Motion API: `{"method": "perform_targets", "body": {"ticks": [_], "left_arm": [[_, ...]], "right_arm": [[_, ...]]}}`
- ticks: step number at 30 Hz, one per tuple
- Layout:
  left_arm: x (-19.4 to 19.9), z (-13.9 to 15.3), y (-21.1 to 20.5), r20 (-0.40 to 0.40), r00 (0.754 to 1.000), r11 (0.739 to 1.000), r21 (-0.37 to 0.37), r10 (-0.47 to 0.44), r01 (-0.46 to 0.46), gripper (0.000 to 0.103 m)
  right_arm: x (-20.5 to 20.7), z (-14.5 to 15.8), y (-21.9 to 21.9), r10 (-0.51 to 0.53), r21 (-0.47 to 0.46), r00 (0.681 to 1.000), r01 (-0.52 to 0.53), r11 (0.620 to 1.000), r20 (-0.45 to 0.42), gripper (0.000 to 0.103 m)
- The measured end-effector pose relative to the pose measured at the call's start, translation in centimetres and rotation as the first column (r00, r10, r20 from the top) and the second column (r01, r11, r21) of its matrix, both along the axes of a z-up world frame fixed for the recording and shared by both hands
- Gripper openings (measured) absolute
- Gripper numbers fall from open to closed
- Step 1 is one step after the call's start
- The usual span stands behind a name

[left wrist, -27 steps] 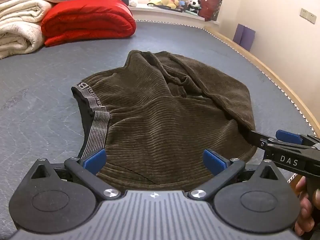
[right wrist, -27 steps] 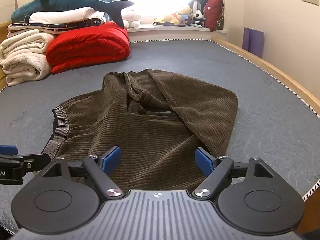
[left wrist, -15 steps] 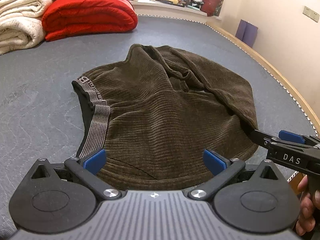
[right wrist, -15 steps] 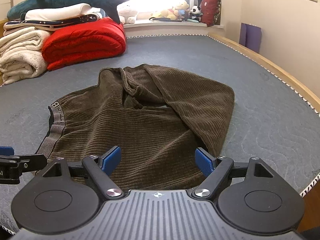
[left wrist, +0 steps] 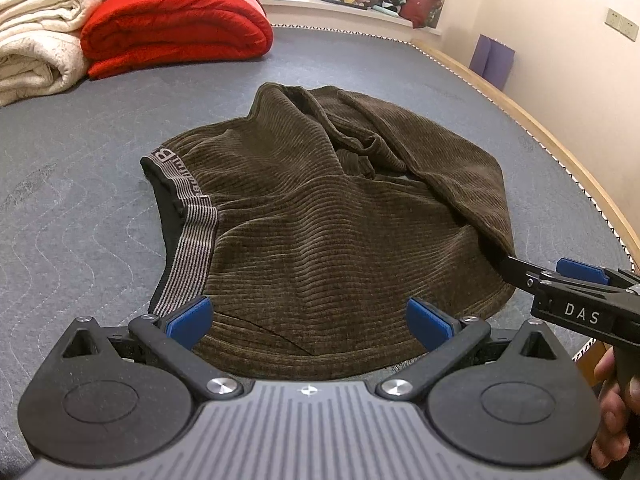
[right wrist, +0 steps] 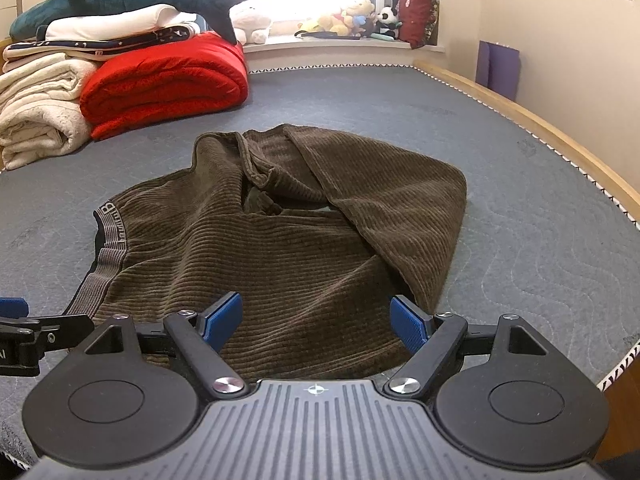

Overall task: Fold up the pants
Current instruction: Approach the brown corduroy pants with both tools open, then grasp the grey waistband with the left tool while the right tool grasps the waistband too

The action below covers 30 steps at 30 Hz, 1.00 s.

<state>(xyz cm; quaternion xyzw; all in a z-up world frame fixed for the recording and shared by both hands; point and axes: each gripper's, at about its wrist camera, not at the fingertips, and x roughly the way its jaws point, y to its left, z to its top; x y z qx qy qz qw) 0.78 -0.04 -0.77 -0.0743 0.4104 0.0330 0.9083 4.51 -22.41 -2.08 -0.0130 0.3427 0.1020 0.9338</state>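
Brown ribbed corduroy pants (left wrist: 320, 232) lie rumpled on the grey quilted mattress (left wrist: 80, 152), soft and likely floppy. Left gripper (left wrist: 308, 320) and right gripper (right wrist: 318, 320) hover wide open, empty, above the near hem, seemingly the best hold.

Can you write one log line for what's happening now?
pants: rumpled on bed | left gripper: open, near hem | right gripper: open, near hem | fold: not started

The pants (left wrist: 320, 232) are dark brown corduroy with a grey striped waistband (left wrist: 188, 248) that carries lettering. They lie crumpled on the grey quilted mattress (left wrist: 80, 152), waistband to the left, with one leg (right wrist: 384, 208) folded diagonally across the right side and bunched folds at the far middle.
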Motion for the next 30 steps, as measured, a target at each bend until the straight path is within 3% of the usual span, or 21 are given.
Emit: {"method": "perform_targets", "body": {"ticks": [10,15,17,19,20,21,22,24,26,30], "left_arm": [[0.1,0.0,0.0,-0.016,1.000,1.000,0.005,-0.001,0.002,0.103],[-0.8,0.7,0.0,0.064,0.998,0.999,0.045,0.004,-0.007,0.102],[-0.9,1.2,0.0,0.087,0.996,0.998,0.056,-0.017,0.012,0.088],[-0.6,1.9,0.7,0.078,0.996,0.998,0.051,-0.031,0.027,0.044],[-0.4,2.2,1.5,0.070,0.997,0.999,0.005,-0.041,0.041,0.035],[-0.2,2.7,2.6,0.066,0.996,0.996,-0.063,-0.054,0.058,0.011],[0.3,3.4,3.8,0.061,0.996,0.992,-0.104,-0.067,0.073,0.003],[1.4,4.8,5.8,0.051,0.994,0.990,-0.102,-0.095,0.100,0.003],[3.4,5.8,7.5,0.018,0.985,0.983,-0.054,-0.172,0.173,0.003],[6.3,5.0,11.6,-0.015,0.976,0.975,0.022,-0.219,0.220,0.006]], "right_arm": [[0.0,0.0,0.0,0.003,-0.003,1.000,-0.003,1.000,-0.001,0.082],[0.0,0.0,0.1,0.006,-0.002,1.000,-0.006,1.000,0.000,0.082],[-0.1,0.0,0.2,0.016,0.004,1.000,-0.016,1.000,0.003,0.078],[-0.3,0.1,0.3,0.033,0.017,0.999,-0.033,0.999,0.003,0.064],[-0.3,0.1,0.4,0.044,0.028,0.999,-0.044,0.999,0.000,0.056],[-0.4,0.2,0.5,0.056,0.038,0.998,-0.056,0.998,-0.003,0.051],[-0.4,0.2,0.7,0.068,0.047,0.998,-0.067,0.997,-0.005,0.049],[-0.7,0.3,1.4,0.107,0.057,0.994,-0.107,0.993,0.000,0.044],[-1.0,0.5,2.4,0.154,0.056,0.988,-0.154,0.986,0.012,0.044],[-1.9,0.7,5.2,0.279,0.029,0.960,-0.279,0.960,0.032,0.044]]}}
